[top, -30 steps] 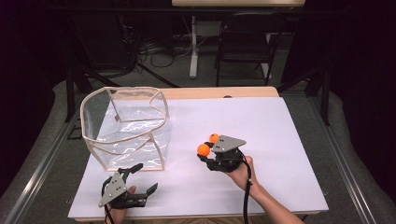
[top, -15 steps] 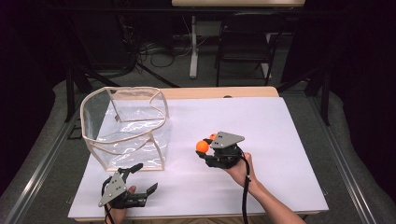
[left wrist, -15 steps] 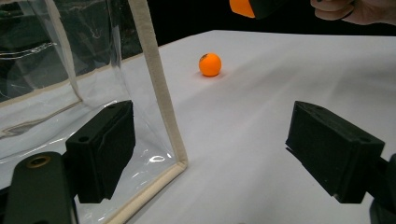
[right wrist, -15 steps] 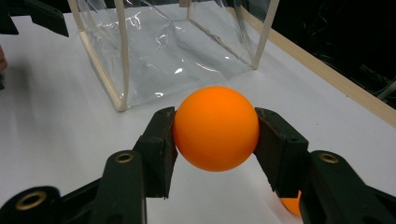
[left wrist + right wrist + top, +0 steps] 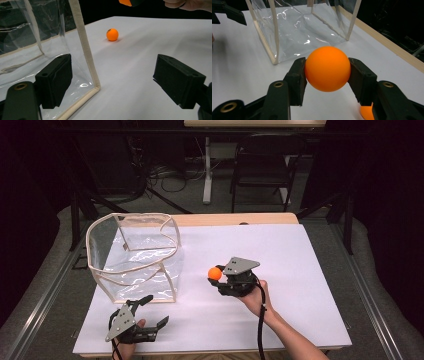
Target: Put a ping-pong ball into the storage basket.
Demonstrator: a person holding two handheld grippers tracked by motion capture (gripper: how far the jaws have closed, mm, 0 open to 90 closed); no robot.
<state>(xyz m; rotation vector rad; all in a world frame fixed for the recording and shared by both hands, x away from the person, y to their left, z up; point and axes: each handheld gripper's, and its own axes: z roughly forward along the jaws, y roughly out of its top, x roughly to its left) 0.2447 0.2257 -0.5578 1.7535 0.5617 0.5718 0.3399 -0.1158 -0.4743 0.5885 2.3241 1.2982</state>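
left tongs (image 5: 150, 312) rest spread and empty at the near bench (image 5: 310, 320) edge. right tongs (image 5: 327, 72) pinch an orange ball (image 5: 327, 68) above the bench, right of the clear bag (image 5: 135, 255). risk: the smooth ball may squirt from the pads or bounce off the soft bag rim. a second ball (image 5: 112, 34) lies beyond.

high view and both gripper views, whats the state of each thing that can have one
right gripper: shut on the held orange ball, off the table
left gripper: open, nothing between its jaws
clear bag: upright, top open, nothing visible inside
second orange ball: loose on the white table
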